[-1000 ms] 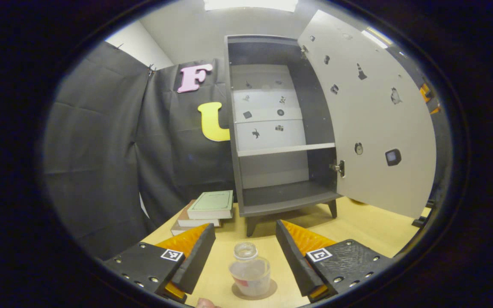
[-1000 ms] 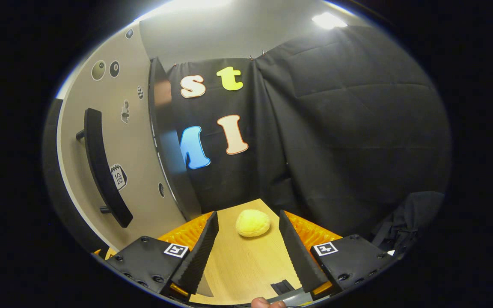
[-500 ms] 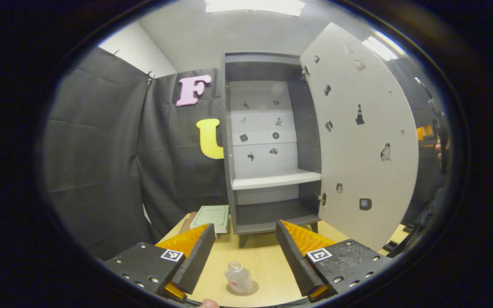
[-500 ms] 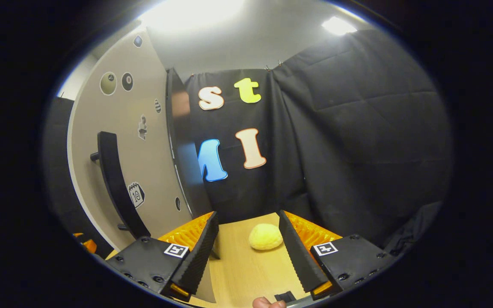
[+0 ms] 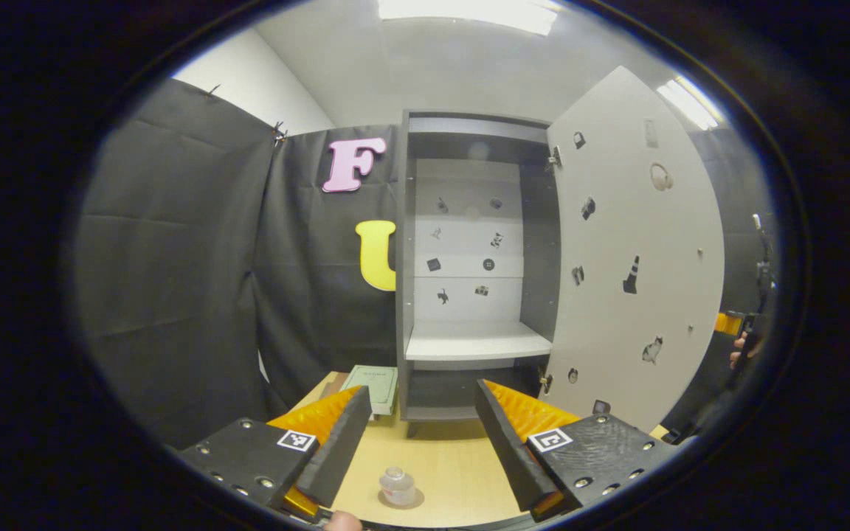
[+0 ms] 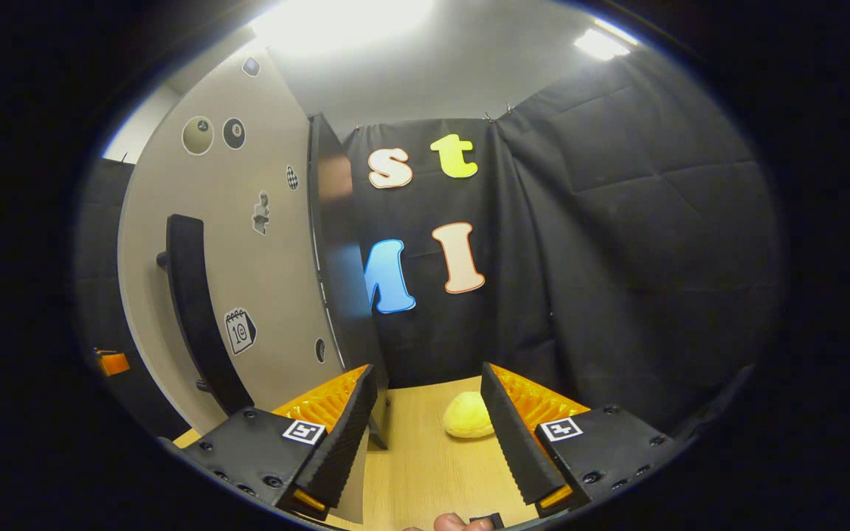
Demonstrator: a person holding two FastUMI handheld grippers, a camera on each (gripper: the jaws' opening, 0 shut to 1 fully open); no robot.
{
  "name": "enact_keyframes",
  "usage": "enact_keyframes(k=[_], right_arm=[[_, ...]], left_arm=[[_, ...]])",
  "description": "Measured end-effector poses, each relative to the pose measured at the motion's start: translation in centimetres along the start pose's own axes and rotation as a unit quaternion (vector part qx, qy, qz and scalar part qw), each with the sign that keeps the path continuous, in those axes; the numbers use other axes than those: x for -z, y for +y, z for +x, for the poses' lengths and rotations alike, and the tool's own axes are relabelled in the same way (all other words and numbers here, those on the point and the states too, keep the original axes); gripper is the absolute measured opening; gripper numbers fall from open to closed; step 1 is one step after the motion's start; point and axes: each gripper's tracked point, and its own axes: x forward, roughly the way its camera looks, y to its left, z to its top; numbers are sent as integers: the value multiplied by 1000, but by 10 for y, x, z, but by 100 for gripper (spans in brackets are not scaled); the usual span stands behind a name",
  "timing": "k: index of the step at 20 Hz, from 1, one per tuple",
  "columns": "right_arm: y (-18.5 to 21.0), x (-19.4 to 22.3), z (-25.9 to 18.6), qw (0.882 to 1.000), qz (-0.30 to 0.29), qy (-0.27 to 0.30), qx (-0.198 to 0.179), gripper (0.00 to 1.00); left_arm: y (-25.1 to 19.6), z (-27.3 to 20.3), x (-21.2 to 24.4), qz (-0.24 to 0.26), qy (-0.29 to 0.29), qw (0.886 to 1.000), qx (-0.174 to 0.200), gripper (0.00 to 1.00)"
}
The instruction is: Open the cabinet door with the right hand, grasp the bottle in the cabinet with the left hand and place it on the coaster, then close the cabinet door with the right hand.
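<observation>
Two grippers appear, each seen from its own camera, and both stand released with nothing between their fingers. In the left gripper view, the left gripper [image 5: 417, 442] hangs above a pale wooden tabletop [image 5: 462, 472]; the small clear bottle [image 5: 398, 486] stands upright on a round coaster [image 5: 413, 501], low between the fingers and apart from both. Beyond the fingertips stands the dark cabinet [image 5: 469, 265], its shelf [image 5: 477, 343] bare, and its pale door [image 5: 639, 258] swung wide to the right of the fingers. A green book [image 5: 372, 385] lies just past the left finger. In the right gripper view, the right gripper [image 6: 429, 435] faces the door's outer side [image 6: 248, 258], which lies to the left of its fingers, with the long dark handle [image 6: 192, 310] further left. A yellow lump [image 6: 467, 414] rests on the tabletop between the fingertips. The step in hand appears to be closing the door: the right gripper would do well to turn left, press a finger flat against the door near the handle side, and sweep it steadily round on its hinges without striking the cabinet or nudging the bottle. Writing: a calendar sticker [image 6: 240, 330] on the door seems to read "10"; other stickers are too small to read.
</observation>
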Motion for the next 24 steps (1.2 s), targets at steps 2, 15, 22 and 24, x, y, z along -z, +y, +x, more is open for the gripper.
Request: enact_keyframes(k=[2,15,22,24], right_arm=[[2,-1,-1,1000,1,6,-3,90],[3,-18,-16,996,-79,17,44,87],[24,-10,-19,995,-67,29,65,87],[35,-7,-17,996,-59,32,58,87]], left_arm=[[13,8,-5,1,3,1000,-11,89],[91,78,13,-67,25,996,51,87],[135,99,21,-64,24,996,53,89],[140,101,24,-65,22,996,62,87]])
